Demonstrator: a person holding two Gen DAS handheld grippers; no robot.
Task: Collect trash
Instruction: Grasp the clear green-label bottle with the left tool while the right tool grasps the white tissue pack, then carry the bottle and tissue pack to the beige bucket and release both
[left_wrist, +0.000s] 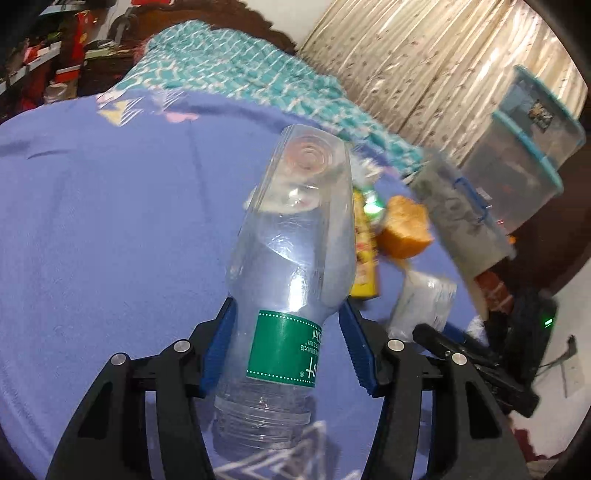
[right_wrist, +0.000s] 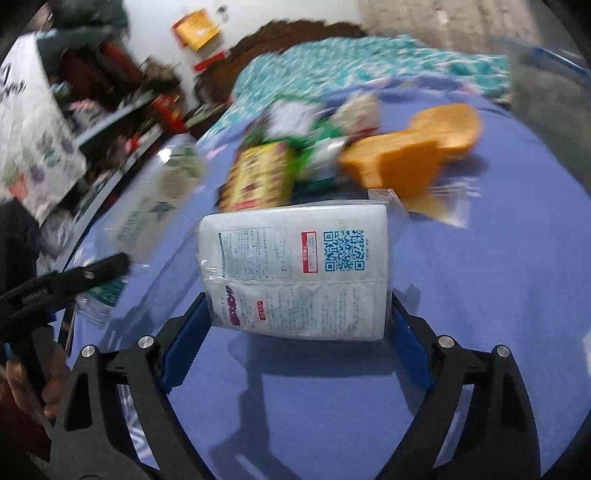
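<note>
The clear plastic bottle (left_wrist: 291, 266) is gripped between the fingers of the left gripper (left_wrist: 288, 332), its long axis running away from them, base outward, above the blue bed sheet (left_wrist: 110, 229). The white packet (right_wrist: 299, 273) is clamped crosswise in the right gripper (right_wrist: 295, 332).

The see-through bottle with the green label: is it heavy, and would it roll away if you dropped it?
The bottle looks empty, so it is probably light. Its thin clear wall already looks dented, so it likely squashes when squeezed. Being round, it could well roll on the purple sheet.
</note>
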